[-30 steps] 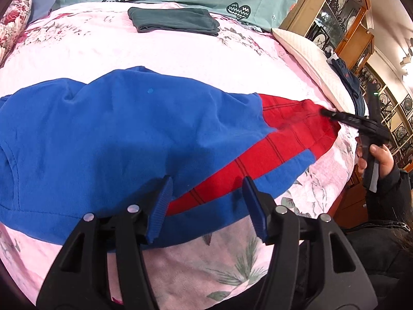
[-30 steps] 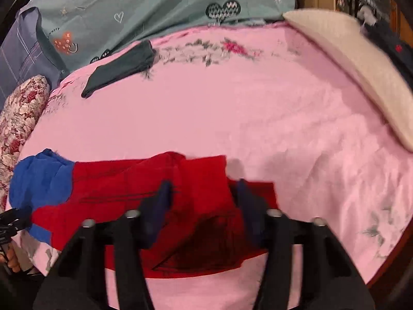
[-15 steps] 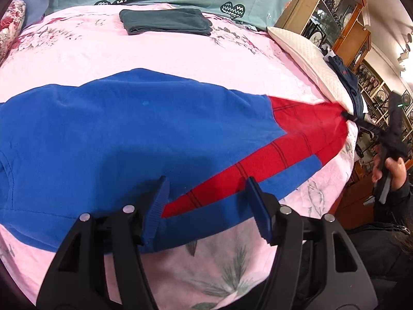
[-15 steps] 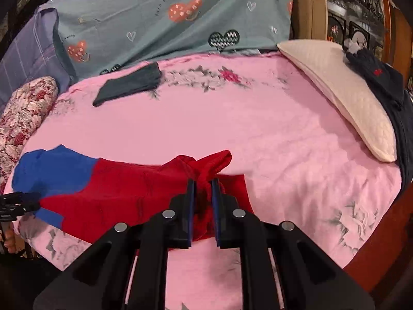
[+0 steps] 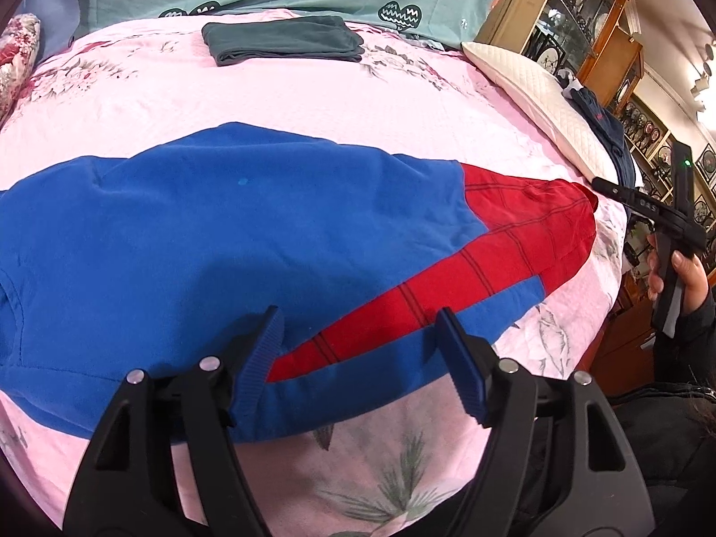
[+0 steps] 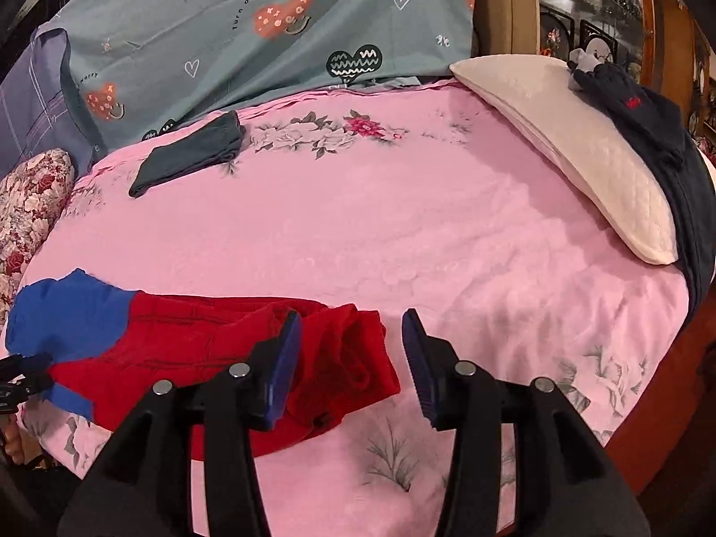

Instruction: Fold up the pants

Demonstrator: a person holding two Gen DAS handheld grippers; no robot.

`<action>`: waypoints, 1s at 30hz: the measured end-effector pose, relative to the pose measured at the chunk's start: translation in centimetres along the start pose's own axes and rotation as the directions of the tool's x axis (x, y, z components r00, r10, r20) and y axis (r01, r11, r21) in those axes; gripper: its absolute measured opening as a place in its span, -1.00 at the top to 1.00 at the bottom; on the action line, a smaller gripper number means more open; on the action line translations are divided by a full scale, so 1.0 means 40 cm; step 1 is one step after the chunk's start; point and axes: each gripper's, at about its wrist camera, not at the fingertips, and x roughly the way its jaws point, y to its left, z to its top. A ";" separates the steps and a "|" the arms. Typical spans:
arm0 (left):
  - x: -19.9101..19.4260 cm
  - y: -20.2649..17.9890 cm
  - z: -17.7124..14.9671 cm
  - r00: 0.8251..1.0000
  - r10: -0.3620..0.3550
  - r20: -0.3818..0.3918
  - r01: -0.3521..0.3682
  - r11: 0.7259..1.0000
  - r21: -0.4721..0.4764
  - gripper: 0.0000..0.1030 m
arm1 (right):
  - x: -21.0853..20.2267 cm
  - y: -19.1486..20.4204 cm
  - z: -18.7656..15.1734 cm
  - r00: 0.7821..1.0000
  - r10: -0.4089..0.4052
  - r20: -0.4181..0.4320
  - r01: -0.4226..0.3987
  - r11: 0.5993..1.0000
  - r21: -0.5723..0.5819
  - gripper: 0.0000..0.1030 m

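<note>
1. Since 0.5 s ago the right gripper (image 6: 349, 358) has let go: its jaws, then pinched on the red cuff, now stand wide apart with nothing between them, and the cuff lies bunched on the bedspread (image 6: 358, 232) just by the left finger.
2. The left gripper (image 5: 358, 349) has barely shifted; its jaws are spread open over the near hem of the pants (image 5: 223, 246), gripping nothing.
3. The pants lie flat along the near edge of the bed, blue across most of their length, with a red striped panel running out to the red cuff end toward the right edge.
4. In the left wrist view the right gripper (image 5: 644, 210) shows side-on at that red end, held by a hand (image 5: 684, 273).
5. A folded dark green garment (image 5: 282, 38) rests near the far edge of the bed, well apart from the pants.
6. A cream pillow (image 6: 568, 143) lies along the right edge, with dark navy clothing (image 6: 649, 112) draped on it.
7. A teal patterned sheet (image 6: 268, 22) rises behind the far edge.
</note>
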 end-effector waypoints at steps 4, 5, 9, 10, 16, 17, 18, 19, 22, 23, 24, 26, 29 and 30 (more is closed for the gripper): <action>-0.002 0.000 0.000 1.000 0.003 -0.001 -0.003 1.000 0.000 -0.39 | 0.102 0.033 0.004 0.985 0.007 -0.172 -0.021 0.997 -0.080 0.80; -0.003 0.000 -0.001 1.000 0.003 -0.001 -0.003 1.000 0.000 -0.39 | 0.105 0.042 0.002 0.986 -0.010 -0.168 -0.008 0.994 -0.110 0.80; -0.010 -0.001 0.001 1.000 0.007 0.009 -0.006 1.000 -0.008 -0.39 | 0.014 0.063 0.043 0.999 -0.025 -0.029 0.020 0.988 -0.156 0.86; -0.016 -0.005 0.004 1.000 0.009 0.019 -0.009 1.000 -0.007 -0.39 | -0.009 0.062 0.054 1.000 -0.020 -0.005 0.019 0.988 -0.154 0.86; -0.029 -0.015 0.017 0.998 -0.004 0.061 0.003 1.000 0.006 -0.48 | 0.035 0.036 0.045 0.993 -0.098 -0.063 0.088 0.985 -0.150 0.86; -0.020 -0.012 0.016 0.999 -0.003 0.051 0.003 1.000 0.003 -0.51 | 0.077 0.032 0.029 0.987 -0.114 -0.114 0.095 0.982 -0.161 0.84; -0.001 -0.004 0.013 1.000 0.004 0.029 -0.004 1.000 0.000 -0.51 | 0.111 0.030 0.009 0.980 -0.136 -0.147 0.110 0.978 -0.177 0.82; 0.015 0.004 0.009 1.000 0.019 0.009 -0.019 1.000 -0.006 -0.51 | 0.132 0.027 -0.006 0.976 -0.153 -0.157 0.123 0.975 -0.185 0.74; 0.010 0.000 0.002 0.999 0.032 0.019 -0.033 0.999 0.010 -0.51 | 0.086 0.014 0.008 0.976 -0.198 -0.088 0.183 0.971 -0.153 0.21; -0.004 0.000 0.002 0.999 0.038 0.032 -0.038 0.999 0.010 -0.51 | 0.058 0.017 0.017 0.976 -0.212 -0.054 0.202 0.968 -0.149 0.16; -0.017 0.003 0.002 0.998 0.042 0.040 -0.043 0.999 0.009 -0.51 | 0.017 0.026 0.029 0.972 -0.233 0.004 0.231 0.962 -0.147 0.16; -0.059 0.015 0.003 0.995 0.068 0.079 -0.068 0.998 0.003 -0.51 | -0.041 0.055 0.044 0.989 -0.139 0.057 0.146 0.980 -0.134 0.16; -0.144 0.063 0.006 0.980 0.137 0.147 -0.136 0.991 -0.021 -0.51 | -0.059 0.140 0.043 0.998 0.062 0.024 -0.057 0.983 -0.177 0.16; -0.178 0.099 0.002 0.969 0.184 0.166 -0.177 0.983 -0.055 -0.52 | -0.051 0.183 0.034 0.990 0.141 0.003 -0.138 0.970 -0.200 0.16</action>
